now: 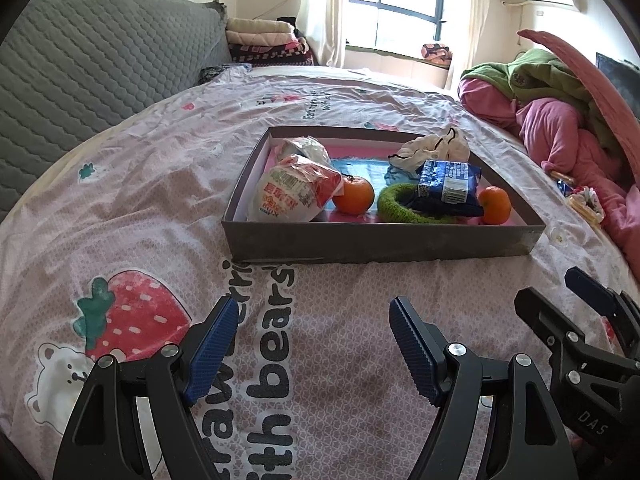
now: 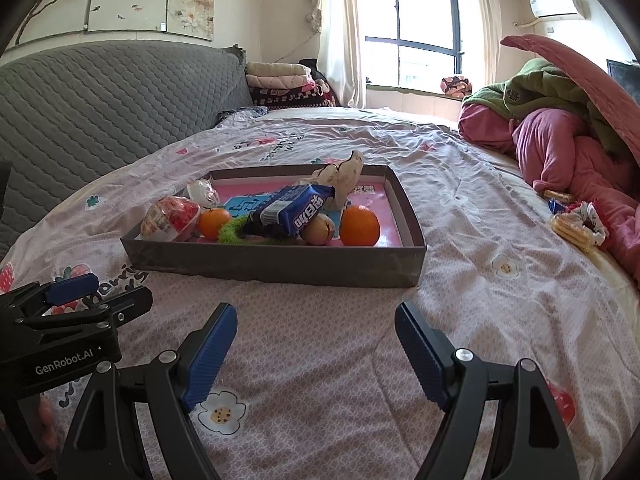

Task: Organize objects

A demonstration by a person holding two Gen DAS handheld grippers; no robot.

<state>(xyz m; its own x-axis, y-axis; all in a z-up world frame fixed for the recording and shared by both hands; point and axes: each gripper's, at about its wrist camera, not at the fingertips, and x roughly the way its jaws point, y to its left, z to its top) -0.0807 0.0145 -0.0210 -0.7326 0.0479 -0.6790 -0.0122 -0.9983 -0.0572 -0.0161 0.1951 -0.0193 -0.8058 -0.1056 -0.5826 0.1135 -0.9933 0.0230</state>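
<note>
We are holding left gripper (image 1: pixel 314 312) and right gripper (image 2: pixel 316 318), jaws apart and empty, before the filled box (image 1: pixel 384 242).

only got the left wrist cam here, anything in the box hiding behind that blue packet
Observer: Yes, a brown round thing lies between the blue packet and the orange nearest the box's right wall.
Operator: is my right gripper holding anything
Observer: No, the right gripper is open, with only the bedsheet showing between its fingers.
</note>
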